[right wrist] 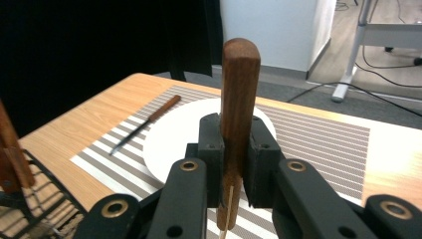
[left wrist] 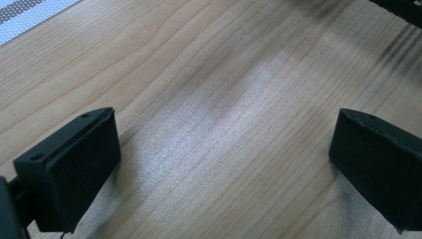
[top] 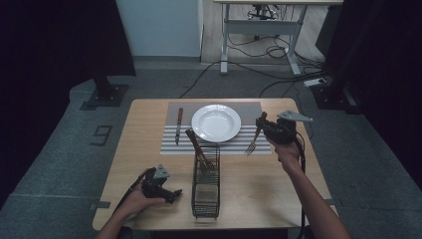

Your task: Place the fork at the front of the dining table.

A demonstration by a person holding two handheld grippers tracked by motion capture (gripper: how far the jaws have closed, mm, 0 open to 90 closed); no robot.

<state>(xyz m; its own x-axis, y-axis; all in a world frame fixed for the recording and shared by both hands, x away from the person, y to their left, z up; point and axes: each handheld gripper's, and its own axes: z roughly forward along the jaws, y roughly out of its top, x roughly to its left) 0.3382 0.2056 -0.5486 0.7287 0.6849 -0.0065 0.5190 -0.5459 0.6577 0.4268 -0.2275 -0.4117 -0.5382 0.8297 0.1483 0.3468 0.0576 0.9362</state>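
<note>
The right gripper (top: 262, 125) is held above the table's (top: 149, 149) right side, its jaws clamped on a wooden-handled fork (top: 254, 139) whose tines hang down to the striped placemat (top: 249, 112), right of the white plate (top: 216, 122). The left gripper (top: 171, 194) rests low at the near left, jaws apart over bare wood.

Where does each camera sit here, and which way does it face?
High view: above the person's side, facing forward and down on the light wooden table; both forearms show.
Left gripper view: on the left hand-held gripper, facing bare tabletop between open jaws.
Right gripper view: on the right hand-held gripper, clamping the wooden-handled metal fork.
High and right gripper views share the round white plate.
</note>
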